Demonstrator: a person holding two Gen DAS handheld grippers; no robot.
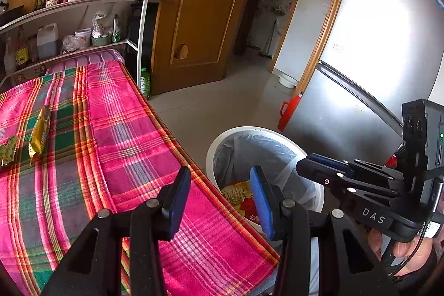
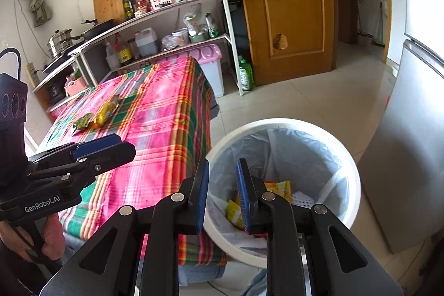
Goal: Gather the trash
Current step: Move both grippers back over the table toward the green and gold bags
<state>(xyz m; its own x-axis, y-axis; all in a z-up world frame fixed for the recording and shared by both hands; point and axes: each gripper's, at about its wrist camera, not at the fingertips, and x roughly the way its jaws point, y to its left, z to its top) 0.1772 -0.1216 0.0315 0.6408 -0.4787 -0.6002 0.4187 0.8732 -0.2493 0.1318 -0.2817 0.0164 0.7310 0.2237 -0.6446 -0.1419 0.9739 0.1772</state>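
The left claw (image 1: 220, 199), black with blue pads, hangs with its jaws apart and nothing between them, over the near edge of the worktop (image 1: 133, 135) draped in a pink, green and orange plaid cloth. Just beyond and to the right of its right finger stands the round white trash bin (image 1: 249, 129) lined with a pale grey plastic bag; a yellow and red printed wrapper (image 1: 238, 199) lies inside. Far off to its left on the cloth rest a yellow crinkled snack wrapper (image 1: 40, 133) and a green one (image 1: 8, 149) beside it.

The right claw (image 2: 222, 193) is poised above the bin's near rim, jaws parted by a narrow gap, gripping nothing. Below it in the bin lie yellow wrappers (image 2: 234, 212) and something white.

Each handle is held in a hand (image 2: 52, 237). The right handle reads "DAS" in the left view; the left handle reads "GenRobot.AI" in the right view. Writing on the wrappers is too small to read.
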